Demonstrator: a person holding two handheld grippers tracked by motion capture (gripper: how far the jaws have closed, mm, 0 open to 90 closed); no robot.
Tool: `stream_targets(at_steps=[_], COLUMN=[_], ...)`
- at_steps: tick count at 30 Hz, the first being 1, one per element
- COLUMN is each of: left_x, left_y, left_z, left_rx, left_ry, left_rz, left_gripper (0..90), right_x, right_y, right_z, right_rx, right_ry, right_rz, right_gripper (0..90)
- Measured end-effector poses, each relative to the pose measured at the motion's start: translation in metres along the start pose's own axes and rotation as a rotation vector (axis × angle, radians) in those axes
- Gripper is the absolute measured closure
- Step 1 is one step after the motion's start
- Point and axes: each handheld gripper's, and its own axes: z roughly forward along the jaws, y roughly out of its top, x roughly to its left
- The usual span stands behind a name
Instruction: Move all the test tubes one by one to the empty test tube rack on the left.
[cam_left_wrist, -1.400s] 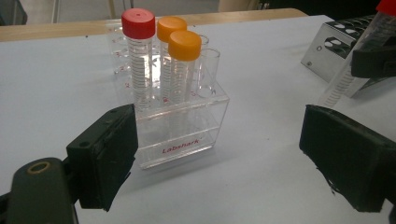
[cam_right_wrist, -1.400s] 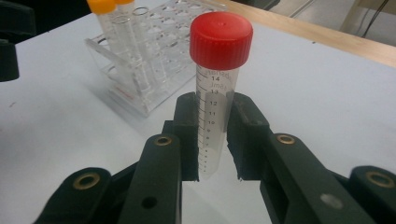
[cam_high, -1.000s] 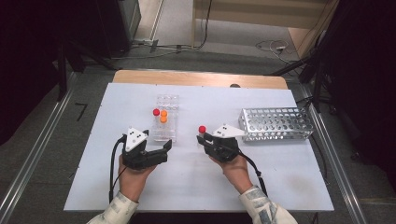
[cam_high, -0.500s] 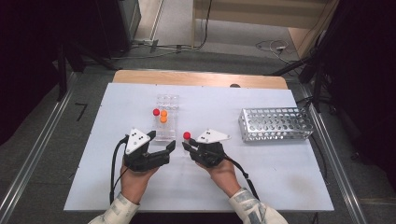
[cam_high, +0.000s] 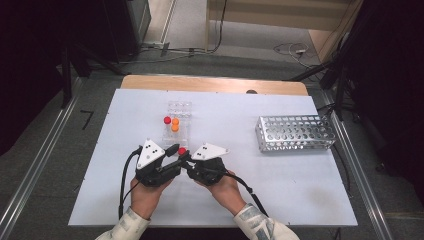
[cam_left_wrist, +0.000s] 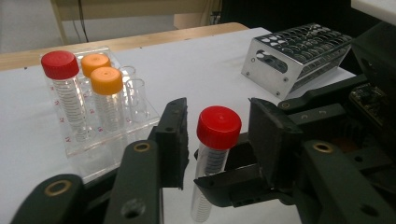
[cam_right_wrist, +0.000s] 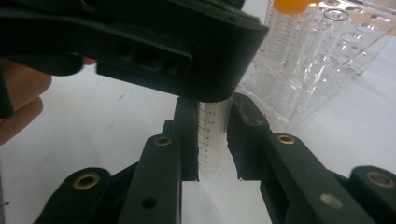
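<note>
My right gripper (cam_high: 186, 161) is shut on a clear tube with a red cap (cam_high: 182, 150) and holds it upright just above the table. In the right gripper view its jaws (cam_right_wrist: 212, 140) press on the tube's graduated body (cam_right_wrist: 208, 156). My left gripper (cam_high: 175, 155) faces it from the left. Its jaws (cam_left_wrist: 219, 119) stand on either side of the red cap (cam_left_wrist: 218, 127). They have just been closing, and a small gap still shows on each side. The right gripper's jaw (cam_left_wrist: 243, 186) clamps the tube lower down.
A clear acrylic rack (cam_high: 178, 131) just behind the grippers holds one red-capped (cam_left_wrist: 60, 65) and two orange-capped tubes (cam_left_wrist: 106, 80). A metal mesh rack (cam_high: 295, 132) lies at the right. The white table (cam_high: 240, 115) ends in a wooden strip at the back.
My right gripper has carried the red-capped tube leftward to meet the left gripper. The left gripper's jaws have narrowed around the cap. The left hand has stayed in place.
</note>
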Motion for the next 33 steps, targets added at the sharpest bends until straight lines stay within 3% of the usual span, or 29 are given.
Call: stream_targets(at_steps=[5, 12, 17, 24, 33], left_x=[0.0, -0.001, 0.0, 0.004, 0.016], left_y=[-0.001, -0.001, 0.0, 0.002, 0.019], left_z=[0.001, 0.001, 0.002, -0.001, -0.016], left_rx=[0.0, -0.001, 0.003, 0.004, -0.017], left_ry=[0.009, 0.014, 0.011, 0.019, 0.056], left_rz=[0.01, -0.001, -0.012, -0.038, -0.057], left_gripper=[68.8, 70.3, 70.6, 70.6, 70.7], right_x=[0.001, 0.001, -0.002, -0.022, -0.051], right_y=[0.0, 0.0, 0.001, -0.008, -0.036], right_z=[0.0, -0.001, -0.006, -0.025, -0.063], right_rx=[0.002, 0.003, 0.002, -0.005, -0.001], right_ry=[0.007, 0.01, 0.022, -0.004, -0.079], right_rz=[-0.006, -0.003, -0.02, 0.014, 0.063], right_gripper=[71.6, 70.4, 47.1, 39.8, 38.3])
